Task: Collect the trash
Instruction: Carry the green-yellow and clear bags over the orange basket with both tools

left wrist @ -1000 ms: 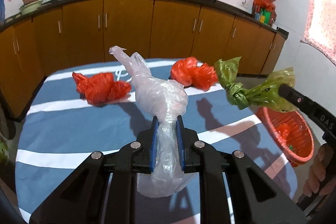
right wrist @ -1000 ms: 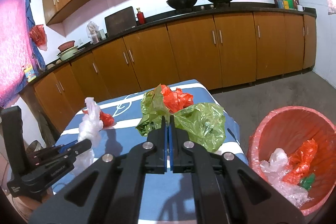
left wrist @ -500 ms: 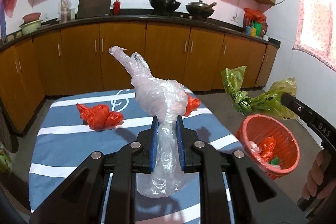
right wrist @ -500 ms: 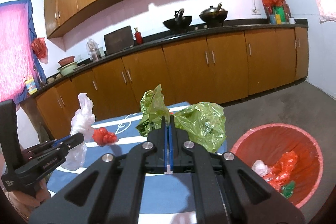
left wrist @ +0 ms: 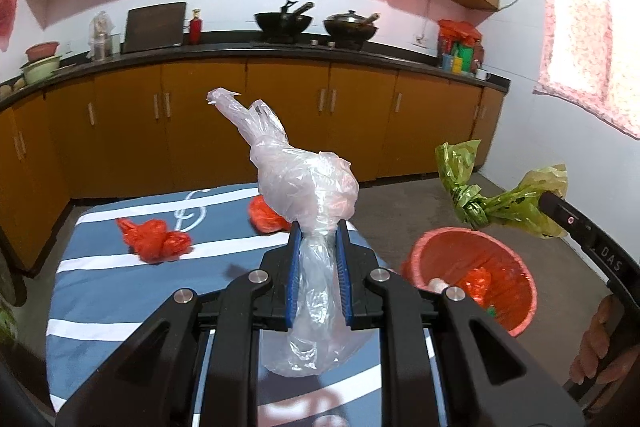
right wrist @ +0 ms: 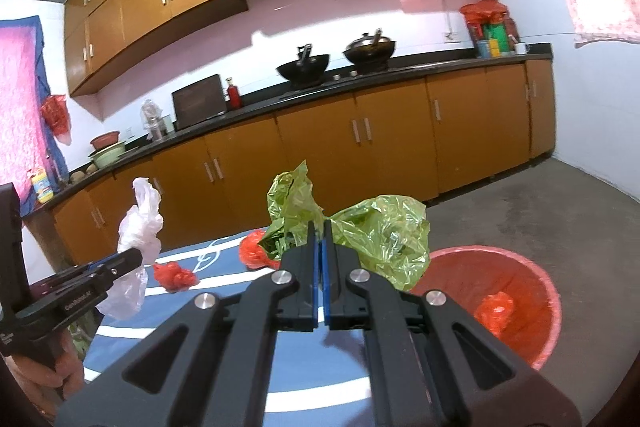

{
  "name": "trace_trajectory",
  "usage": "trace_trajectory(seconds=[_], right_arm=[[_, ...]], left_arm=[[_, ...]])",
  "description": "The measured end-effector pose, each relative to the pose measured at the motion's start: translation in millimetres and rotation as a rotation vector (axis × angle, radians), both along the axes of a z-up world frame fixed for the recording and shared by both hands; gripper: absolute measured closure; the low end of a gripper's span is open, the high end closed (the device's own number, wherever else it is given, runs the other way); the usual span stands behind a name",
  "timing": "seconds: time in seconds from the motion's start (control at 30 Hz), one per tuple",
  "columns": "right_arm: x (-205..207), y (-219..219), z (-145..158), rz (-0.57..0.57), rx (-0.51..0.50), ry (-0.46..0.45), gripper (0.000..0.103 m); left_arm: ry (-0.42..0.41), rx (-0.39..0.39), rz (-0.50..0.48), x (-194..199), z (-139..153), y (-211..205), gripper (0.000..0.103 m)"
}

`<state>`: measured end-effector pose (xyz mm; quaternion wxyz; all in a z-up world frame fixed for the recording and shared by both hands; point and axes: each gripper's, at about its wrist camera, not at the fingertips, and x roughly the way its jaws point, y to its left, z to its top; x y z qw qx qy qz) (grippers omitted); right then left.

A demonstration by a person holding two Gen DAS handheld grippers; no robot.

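My left gripper (left wrist: 318,231) is shut on a knotted clear plastic bag (left wrist: 304,183), held up above the blue striped table (left wrist: 120,299). My right gripper (right wrist: 319,227) is shut on a crumpled green plastic bag (right wrist: 380,231), which hangs over the rim of the red waste basket (right wrist: 532,291). In the left wrist view the green bag (left wrist: 480,203) hovers above that basket (left wrist: 508,279), which stands on the floor to the table's right with red and pale trash inside. Two red plastic bags (left wrist: 154,239) (left wrist: 264,217) lie on the table.
Brown kitchen cabinets (left wrist: 280,123) with a black counter run along the far wall, carrying two woks (left wrist: 284,21), bowls and bottles. Grey concrete floor (right wrist: 540,207) lies between the table and the cabinets. A hand (left wrist: 600,351) grips the right tool's handle.
Both grippers have risen and pulled back from the table with their bags still held. The basket has come into fuller view, and the green bag now hangs over it.
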<state>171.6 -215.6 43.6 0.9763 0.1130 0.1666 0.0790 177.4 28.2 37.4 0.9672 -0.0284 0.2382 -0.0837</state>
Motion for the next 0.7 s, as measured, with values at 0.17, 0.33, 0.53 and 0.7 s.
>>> trace_trajectory(seconds=[0.17,0.33,0.53,0.7], right_arm=[[-1.8,-27.8,-0.8,-0.05,-0.005,0.009,0.1],[-1.6,-54.8,-5.5,-0.097,-0.008,0.024,0.1],[3.2,-82.2,-14.2,-0.141,-0.012,0.046,0.1],[10.2,-99.5,-22.4,-0.168,-0.014,0.067,0.1]], left_arm=[[0.0,0.003,-0.059,3.3,0.2,-29.2,0.086],[0.012,0.008,-0.122,9.0,-3.8,-62.3,0.086],[0.04,0.022,-0.192,18.1,-14.1,-97.4,0.086],[0.065,0.035,-0.244,25.9,-25.7,-123.1,0.086]])
